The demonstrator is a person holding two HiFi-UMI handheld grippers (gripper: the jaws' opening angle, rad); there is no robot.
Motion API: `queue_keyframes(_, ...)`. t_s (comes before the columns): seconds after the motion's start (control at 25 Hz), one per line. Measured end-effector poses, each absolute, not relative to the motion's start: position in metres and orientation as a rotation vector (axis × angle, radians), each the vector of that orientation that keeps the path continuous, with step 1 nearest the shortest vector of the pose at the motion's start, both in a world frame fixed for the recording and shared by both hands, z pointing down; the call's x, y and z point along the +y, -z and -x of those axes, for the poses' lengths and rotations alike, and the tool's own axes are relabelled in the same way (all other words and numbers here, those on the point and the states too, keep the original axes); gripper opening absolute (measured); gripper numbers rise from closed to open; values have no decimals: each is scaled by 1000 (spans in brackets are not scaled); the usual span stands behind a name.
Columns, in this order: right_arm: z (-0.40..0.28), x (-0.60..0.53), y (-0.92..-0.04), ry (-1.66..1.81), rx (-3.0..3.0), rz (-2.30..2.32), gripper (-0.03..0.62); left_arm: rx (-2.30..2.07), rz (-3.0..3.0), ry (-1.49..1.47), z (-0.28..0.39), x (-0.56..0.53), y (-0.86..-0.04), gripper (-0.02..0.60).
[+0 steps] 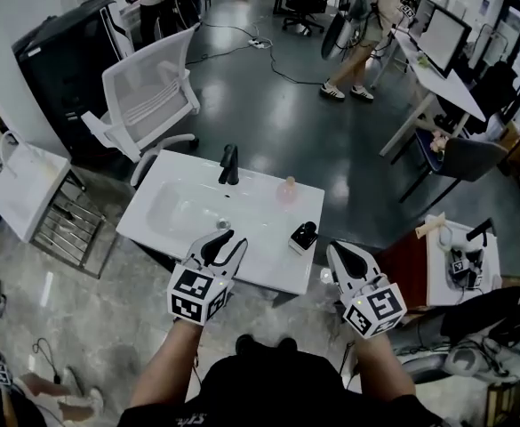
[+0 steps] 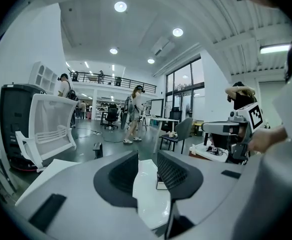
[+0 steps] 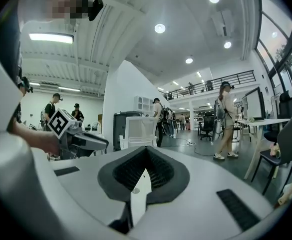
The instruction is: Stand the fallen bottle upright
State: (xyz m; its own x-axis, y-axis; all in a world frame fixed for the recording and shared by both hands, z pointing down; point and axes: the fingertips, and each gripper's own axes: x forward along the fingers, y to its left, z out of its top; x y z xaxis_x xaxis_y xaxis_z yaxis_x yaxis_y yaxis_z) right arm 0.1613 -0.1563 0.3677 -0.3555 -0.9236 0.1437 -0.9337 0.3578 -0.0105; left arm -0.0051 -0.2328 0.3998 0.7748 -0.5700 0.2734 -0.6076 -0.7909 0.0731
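Note:
A small pinkish bottle [image 1: 286, 189] stands upright near the far right edge of the white sink counter [image 1: 260, 254]. A black faucet [image 1: 229, 165] rises at the counter's back edge. My left gripper [image 1: 226, 244] hovers over the counter's near edge with its jaws apart and nothing between them [image 2: 146, 166]. My right gripper [image 1: 336, 253] is held just off the counter's near right corner. Its jaws are shut and hold nothing [image 3: 145, 171]. Both grippers are well short of the bottle.
A small black object on a white base [image 1: 304, 236] sits at the counter's right side. A white mesh chair [image 1: 148, 92] and a black cabinet [image 1: 60, 47] stand behind the counter. A wire rack [image 1: 68, 225] is at the left, a red side table [image 1: 412, 269] at the right. People walk in the background.

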Motion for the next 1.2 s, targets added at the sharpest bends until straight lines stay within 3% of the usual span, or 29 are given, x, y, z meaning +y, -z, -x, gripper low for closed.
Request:
queue_keyframes(0.44, -212, -151, -351, -117, -2498, -1768, 11, -1035, -2785, -279, -14, -238, -378, 60)
queue_keyframes(1.2, -219, -145, -353, -115, -2534, -1702, 11, -1105, -2736, -322, -31, -235, -387, 48)
